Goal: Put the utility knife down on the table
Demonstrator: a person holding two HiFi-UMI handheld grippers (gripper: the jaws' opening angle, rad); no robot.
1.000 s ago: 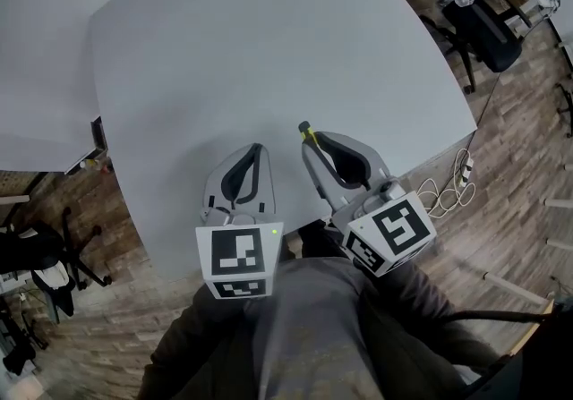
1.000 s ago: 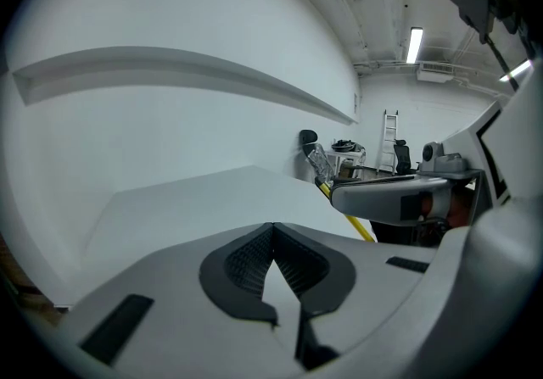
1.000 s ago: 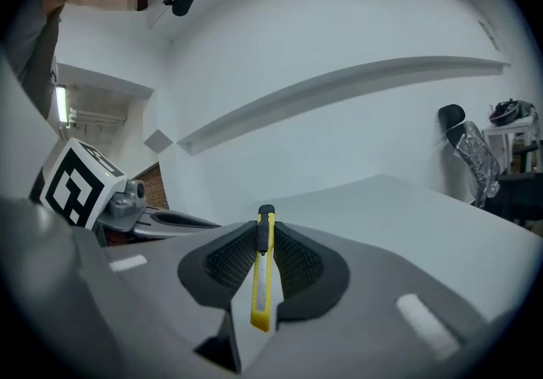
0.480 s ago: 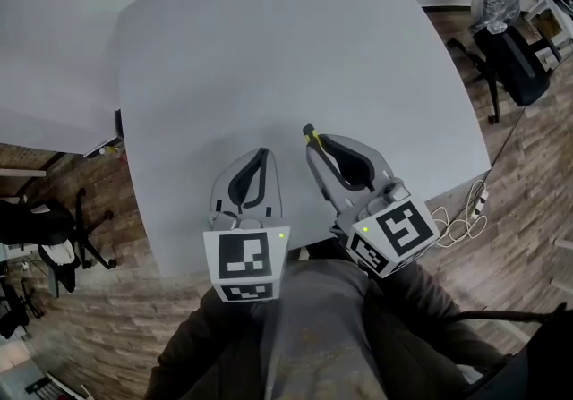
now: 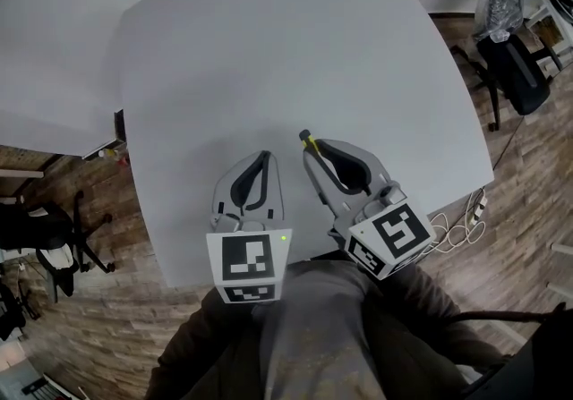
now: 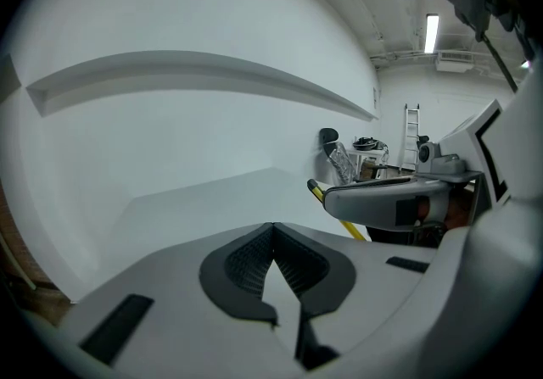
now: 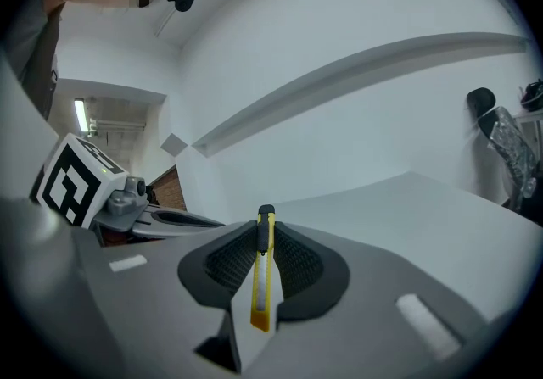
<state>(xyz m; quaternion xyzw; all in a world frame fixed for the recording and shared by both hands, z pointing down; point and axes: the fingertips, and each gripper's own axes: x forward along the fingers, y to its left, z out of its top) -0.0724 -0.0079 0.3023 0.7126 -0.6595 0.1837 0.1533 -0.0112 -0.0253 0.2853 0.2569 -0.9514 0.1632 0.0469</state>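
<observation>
A slim yellow utility knife (image 7: pixel 263 271) with a black tip is clamped between the pads of my right gripper (image 7: pixel 265 235), pointing forward along the jaws. In the head view its tip (image 5: pixel 306 137) sticks out beyond the right gripper (image 5: pixel 315 149), above the near part of the white table (image 5: pixel 295 40). My left gripper (image 5: pixel 263 157) hovers just to the left, shut with nothing between its pads. From the left gripper view (image 6: pixel 273 230) the knife (image 6: pixel 327 197) shows at the right, under the right gripper's jaw.
The table's near edge (image 5: pixel 188 277) runs just below both grippers. A second white table (image 5: pixel 45 40) stands at the left. Office chairs (image 5: pixel 506 67) and cables (image 5: pixel 461 224) are on the wooden floor at the right; another chair (image 5: pixel 45 242) is at the left.
Both grippers have shifted slightly forward over the table, the right one carrying the knife. The head camera has turned, so the table sits more centrally.
</observation>
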